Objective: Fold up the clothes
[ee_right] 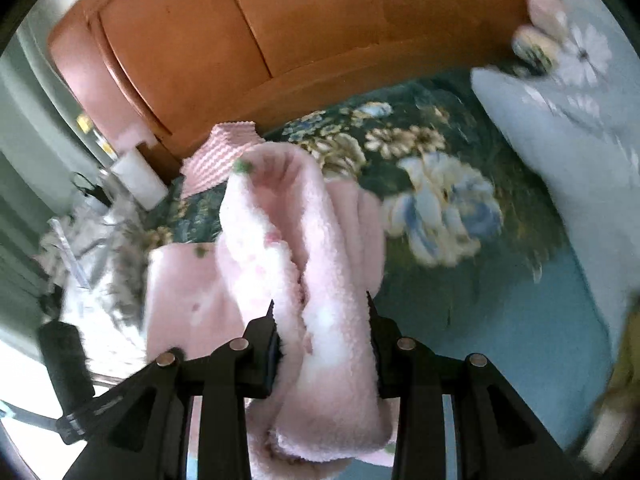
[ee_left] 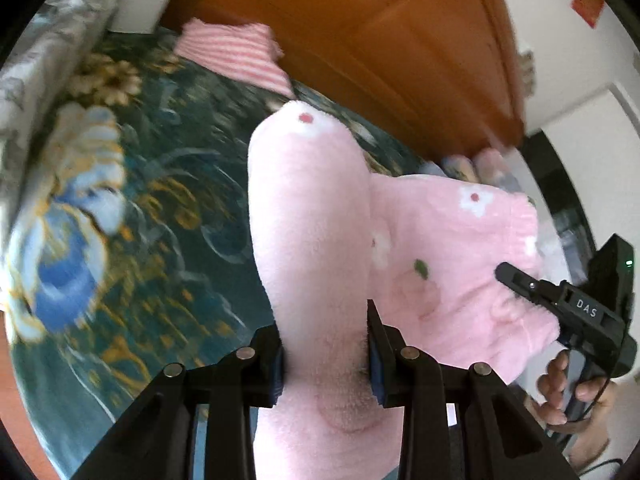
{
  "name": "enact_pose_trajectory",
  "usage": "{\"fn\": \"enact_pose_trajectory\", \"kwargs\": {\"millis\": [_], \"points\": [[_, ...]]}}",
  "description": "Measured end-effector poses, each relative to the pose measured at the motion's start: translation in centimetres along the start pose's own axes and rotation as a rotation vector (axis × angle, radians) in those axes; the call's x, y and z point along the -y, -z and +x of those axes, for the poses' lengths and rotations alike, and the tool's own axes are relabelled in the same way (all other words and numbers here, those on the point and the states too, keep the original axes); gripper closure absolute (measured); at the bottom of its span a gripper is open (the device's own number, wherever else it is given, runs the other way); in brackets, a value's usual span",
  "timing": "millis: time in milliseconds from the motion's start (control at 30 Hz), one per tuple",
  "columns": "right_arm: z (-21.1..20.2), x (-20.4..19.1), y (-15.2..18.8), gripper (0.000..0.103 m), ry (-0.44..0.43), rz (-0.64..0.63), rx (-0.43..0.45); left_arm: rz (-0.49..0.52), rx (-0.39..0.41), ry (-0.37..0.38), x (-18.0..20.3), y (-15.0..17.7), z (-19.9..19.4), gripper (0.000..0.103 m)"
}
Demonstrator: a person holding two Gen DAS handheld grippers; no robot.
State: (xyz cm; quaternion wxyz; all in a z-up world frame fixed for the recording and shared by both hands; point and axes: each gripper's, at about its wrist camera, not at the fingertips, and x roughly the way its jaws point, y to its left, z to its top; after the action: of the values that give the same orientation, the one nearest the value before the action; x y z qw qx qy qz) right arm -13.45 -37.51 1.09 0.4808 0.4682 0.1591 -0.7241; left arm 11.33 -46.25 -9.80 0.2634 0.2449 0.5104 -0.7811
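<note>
Both grippers, left [ee_left: 326,354] and right [ee_right: 322,340], have their jaws clamped on the pink fleece garment [ee_left: 308,220], held above the bed [ee_left: 168,216] (mid-fold, seemingly); next it likely needs laying flat.

Looked down and forward from each wrist along black fingers [ee_left: 276,364] [ee_right: 264,356], very near the pink fleece garment [ee_left: 308,240] [ee_right: 328,280], sharing the floral bedspread [ee_left: 168,184] [ee_right: 440,152], striped cloth [ee_left: 236,56] [ee_right: 224,152] and orange wardrobe [ee_left: 380,40] [ee_right: 280,32].
</note>
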Motion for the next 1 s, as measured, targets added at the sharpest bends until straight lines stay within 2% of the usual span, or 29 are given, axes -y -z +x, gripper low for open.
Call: {"fn": "enact_pose_trajectory", "kwargs": {"millis": [67,233,400,467,533,567,633,700,733,800,833,900,1000], "points": [[1.5,-0.3,-1.0,0.068,0.039,-0.021,0.012,-0.026,0.021,-0.044,-1.8,-1.4,1.4,0.068],[4.6,1.2,-1.3,0.067,0.112,0.027,-0.016,-0.054,-0.037,-0.135,-3.4,-1.5,5.6,0.068],[4.7,2.1,0.0,0.065,0.165,0.012,-0.008,-0.031,-0.037,-0.131,-4.1,-1.9,4.5,0.065],[4.1,1.5,0.8,0.065,0.152,-0.021,0.011,-0.033,-0.031,-0.134,-3.9,-2.2,3.5,0.064],[4.5,0.6,2.1,0.065,0.088,-0.050,-0.022,0.007,0.000,-0.141,-2.3,-1.6,1.3,0.064],[4.8,0.1,2.7,0.065,0.056,-0.065,-0.040,0.049,0.002,-0.153,-1.2,-1.4,0.9,0.059],[6.1,-1.0,4.6,0.065,0.006,-0.098,-0.094,0.129,0.005,-0.189,0.1,-1.0,1.6,0.058],[7.8,-1.6,6.1,0.065,0.013,-0.132,-0.139,0.167,-0.002,-0.225,0.1,-0.6,2.4,0.056],[8.8,-1.5,6.5,0.065,0.046,-0.131,-0.154,0.170,-0.016,-0.244,-0.2,-0.3,2.7,0.056],[10.4,-0.7,7.1,0.065,0.095,-0.091,-0.170,0.120,-0.070,-0.261,-1.8,-0.2,3.8,0.055],[11.0,-0.1,7.2,0.065,0.111,-0.054,-0.172,0.087,-0.085,-0.246,-2.5,-0.2,4.1,0.055],[11.1,0.6,7.6,0.065,0.106,0.037,-0.161,0.071,-0.069,-0.212,-2.6,-0.1,3.0,0.054],[8.6,0.0,8.5,0.065,0.077,0.037,-0.076,0.119,-0.006,-0.195,-1.9,0.7,0.1,0.056]]}}
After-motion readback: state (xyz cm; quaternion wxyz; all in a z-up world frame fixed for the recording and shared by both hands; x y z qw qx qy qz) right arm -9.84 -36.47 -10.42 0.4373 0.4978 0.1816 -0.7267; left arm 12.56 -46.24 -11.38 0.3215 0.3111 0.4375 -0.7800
